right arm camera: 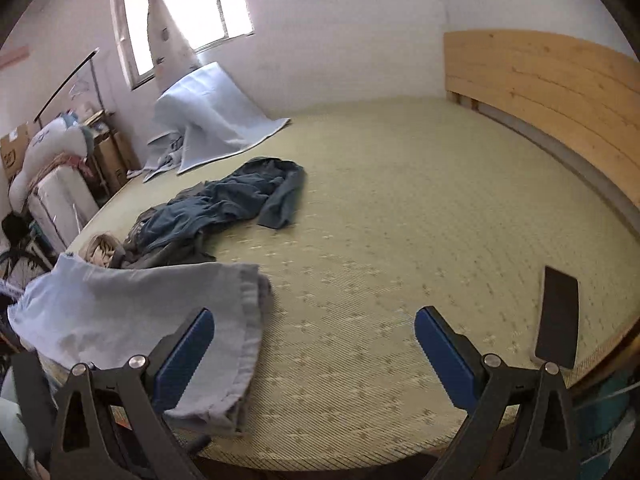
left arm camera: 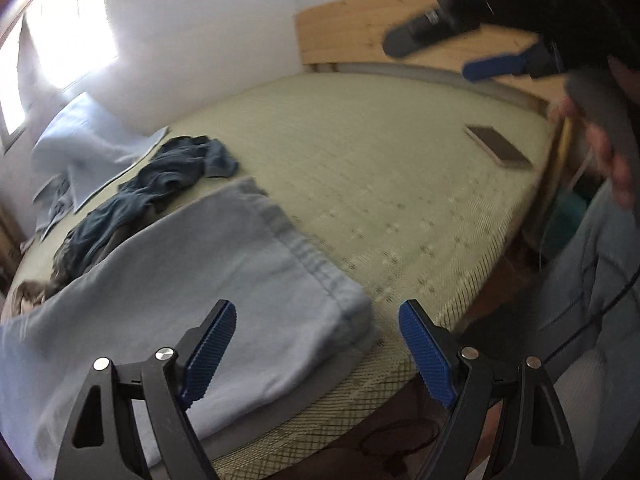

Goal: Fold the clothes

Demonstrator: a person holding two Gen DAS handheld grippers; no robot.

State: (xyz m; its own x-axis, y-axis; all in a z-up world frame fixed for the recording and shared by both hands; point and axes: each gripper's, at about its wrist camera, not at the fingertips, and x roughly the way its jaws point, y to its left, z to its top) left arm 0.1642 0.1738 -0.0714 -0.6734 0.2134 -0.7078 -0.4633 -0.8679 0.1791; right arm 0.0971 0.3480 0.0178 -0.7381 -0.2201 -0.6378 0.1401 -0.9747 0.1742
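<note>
A folded light blue garment (left arm camera: 208, 292) lies at the near edge of the bed mat (left arm camera: 380, 168); it also shows in the right wrist view (right arm camera: 160, 312). My left gripper (left arm camera: 318, 350) is open and empty, just above its near right corner. My right gripper (right arm camera: 314, 354) is open and empty over the mat, to the right of the garment; it also shows high at the upper right of the left wrist view (left arm camera: 440, 56). A crumpled dark blue garment (right arm camera: 228, 204) lies farther back on the mat.
A phone (right arm camera: 558, 316) lies near the right edge of the mat. A pale blue blanket (right arm camera: 216, 116) is heaped at the far left corner. A wooden headboard (right arm camera: 552, 92) runs along the right. Boxes and clutter (right arm camera: 52, 176) stand left of the bed.
</note>
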